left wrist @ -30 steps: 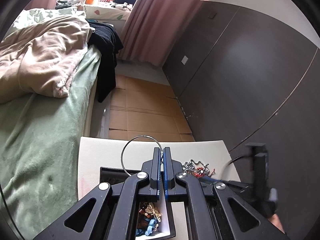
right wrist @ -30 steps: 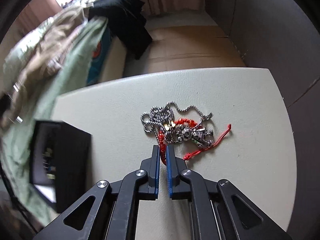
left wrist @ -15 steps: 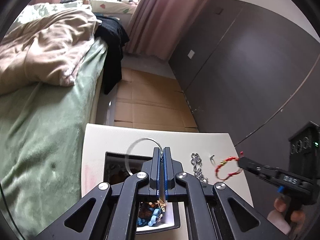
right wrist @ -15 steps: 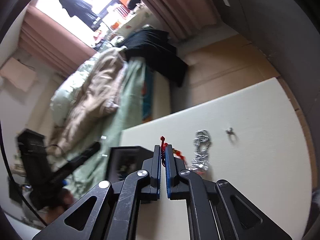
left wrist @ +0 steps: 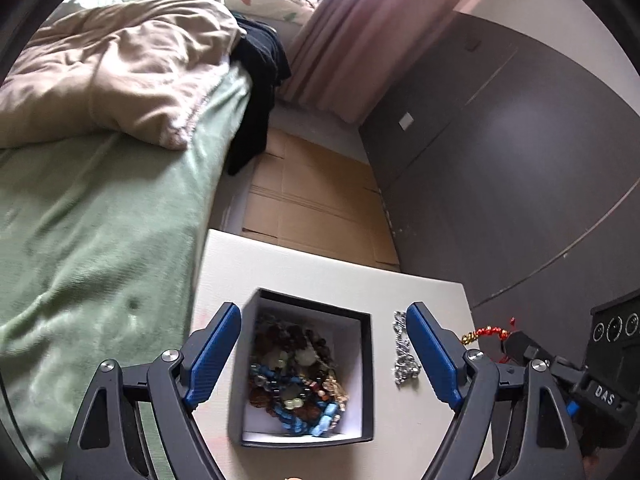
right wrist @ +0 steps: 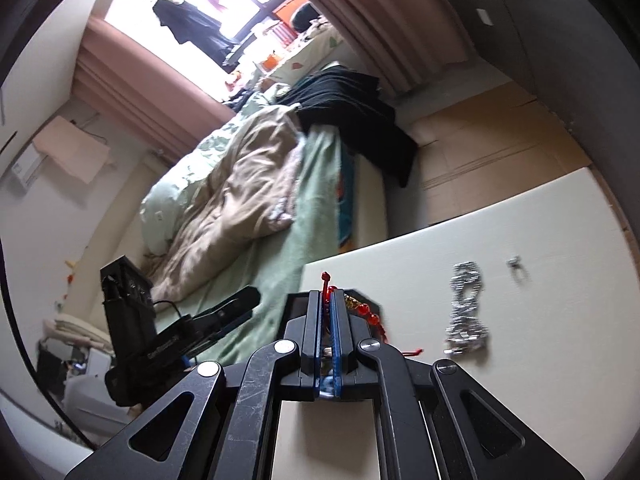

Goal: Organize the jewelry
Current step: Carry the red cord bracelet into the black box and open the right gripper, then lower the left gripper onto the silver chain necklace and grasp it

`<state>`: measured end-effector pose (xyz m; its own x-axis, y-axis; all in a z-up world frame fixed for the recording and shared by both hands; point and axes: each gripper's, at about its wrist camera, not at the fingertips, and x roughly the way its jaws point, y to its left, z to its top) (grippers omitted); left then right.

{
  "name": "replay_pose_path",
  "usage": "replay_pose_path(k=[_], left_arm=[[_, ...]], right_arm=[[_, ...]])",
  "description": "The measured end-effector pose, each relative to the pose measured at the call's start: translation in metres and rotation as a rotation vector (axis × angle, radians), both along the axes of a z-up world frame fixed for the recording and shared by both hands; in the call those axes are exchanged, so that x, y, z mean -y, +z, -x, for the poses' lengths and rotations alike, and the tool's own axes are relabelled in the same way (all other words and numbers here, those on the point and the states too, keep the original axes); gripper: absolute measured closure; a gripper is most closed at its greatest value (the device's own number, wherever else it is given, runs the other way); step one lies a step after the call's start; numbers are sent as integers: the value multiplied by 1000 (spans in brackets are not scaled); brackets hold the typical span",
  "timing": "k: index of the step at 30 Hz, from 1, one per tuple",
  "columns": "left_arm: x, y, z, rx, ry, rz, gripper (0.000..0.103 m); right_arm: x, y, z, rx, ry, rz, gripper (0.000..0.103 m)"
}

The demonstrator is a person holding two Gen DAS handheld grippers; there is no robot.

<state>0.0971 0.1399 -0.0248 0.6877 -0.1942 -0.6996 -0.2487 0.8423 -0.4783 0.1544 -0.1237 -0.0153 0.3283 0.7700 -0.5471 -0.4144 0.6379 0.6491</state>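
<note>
A black box (left wrist: 362, 376) with a white inside holds several bead bracelets (left wrist: 296, 380). My left gripper (left wrist: 324, 356) is open above it, one finger on each side. A silver chain (left wrist: 402, 354) lies on the white table (left wrist: 312, 276) right of the box. My right gripper (right wrist: 327, 300) is shut on a red bead bracelet (right wrist: 362, 310); this bracelet also shows in the left wrist view (left wrist: 486, 332), in the air right of the chain. In the right wrist view the silver chain (right wrist: 466, 308) and a small metal piece (right wrist: 515, 266) lie on the table.
A bed with a green sheet (left wrist: 92, 240) and a beige blanket (left wrist: 120, 72) stands left of the table. Cardboard (left wrist: 312, 208) covers the floor beyond the table. A dark wardrobe (left wrist: 500, 168) stands on the right.
My left gripper has opened and the metal ring it held is gone from view. My right gripper has lifted the red bracelet off the pile and carried it toward the box.
</note>
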Motion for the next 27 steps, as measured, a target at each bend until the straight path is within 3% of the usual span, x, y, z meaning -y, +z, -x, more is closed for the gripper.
replay_pose_path(k=[6,9,11,12,13,14,18,27], left_arm=[[-14,2,4,1,42,14,18],[-17,3,5,4,51,12,18],[-17,3,5,1,46,6,18],[-16,3,5,2,41,3,18],[-15,4,5,5,37,2,18],[-14,4,5,10,33,1,18],[-4,7,3,28,13,-17,18],[36,8,-10,48,-78,-51,18]], right_arm=[[-32,-6,8,-6,50,-45,98],[-48,-14,6,-36,76,-119,97],[-57,-22,2,-77,96,-94,84],[-59,-27,-1,-106,93,-66,55],[-56,-30,-3,-112,65,-50,36],[-49,-30,-3,-98,31,-41,34],[-24,-26,-9,-81,-35,-10,33],[28,-29,-19,-64,-181,162,32]])
